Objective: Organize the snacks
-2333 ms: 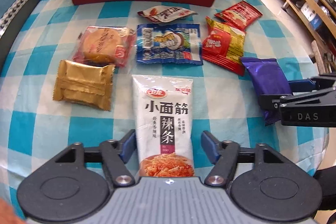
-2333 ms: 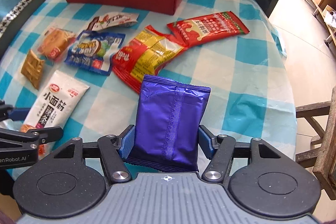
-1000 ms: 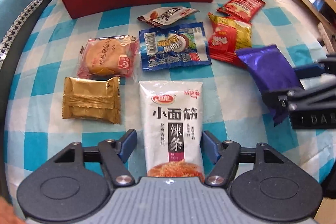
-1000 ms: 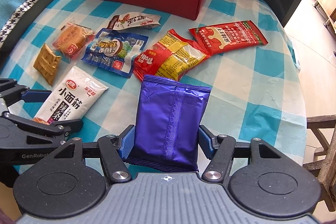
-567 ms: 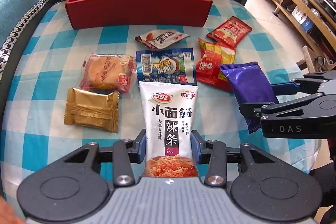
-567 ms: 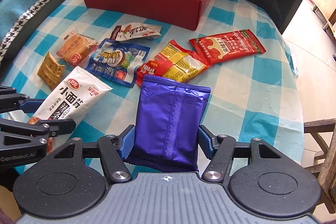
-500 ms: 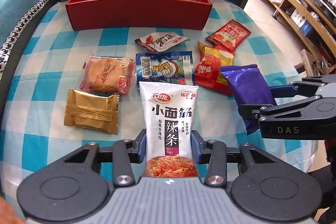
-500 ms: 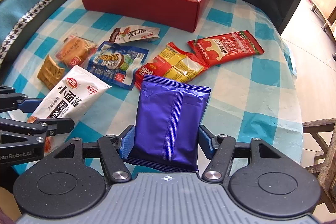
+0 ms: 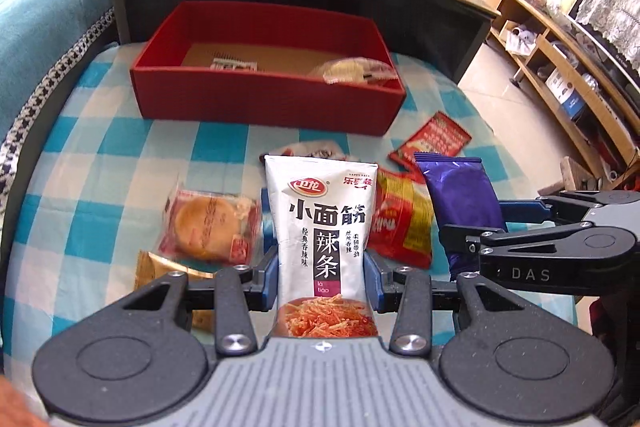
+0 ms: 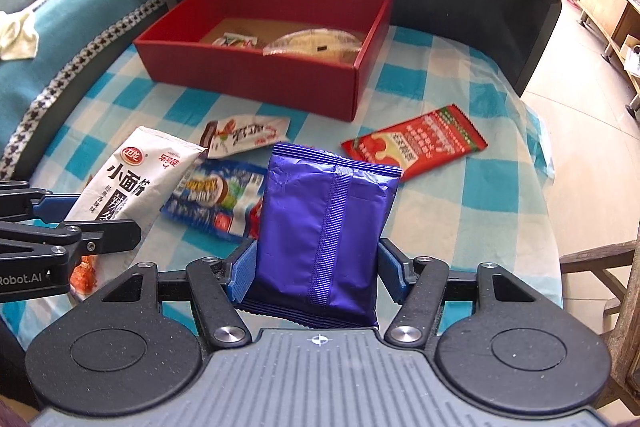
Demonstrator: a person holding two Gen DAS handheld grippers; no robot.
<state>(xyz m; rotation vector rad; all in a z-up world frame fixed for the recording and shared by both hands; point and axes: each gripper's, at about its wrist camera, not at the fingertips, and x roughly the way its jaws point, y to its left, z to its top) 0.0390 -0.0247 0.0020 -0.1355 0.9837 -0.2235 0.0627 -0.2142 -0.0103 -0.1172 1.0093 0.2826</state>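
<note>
Jaws of the left gripper (image 9: 322, 281) pinch the white spicy-strip pouch (image 9: 322, 227) by its lower sides, raised over the bench (image 9: 100, 187); carry it level over the red box (image 9: 264, 99) rim. On the right view, the right gripper (image 10: 318, 277) jaws clamp a crinkly purple foil packet (image 10: 324, 227), seam upward, glossy.

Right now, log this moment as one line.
left gripper: shut on white spicy-strip packet | right gripper: shut on purple packet | both lifted | red box: ahead
</note>
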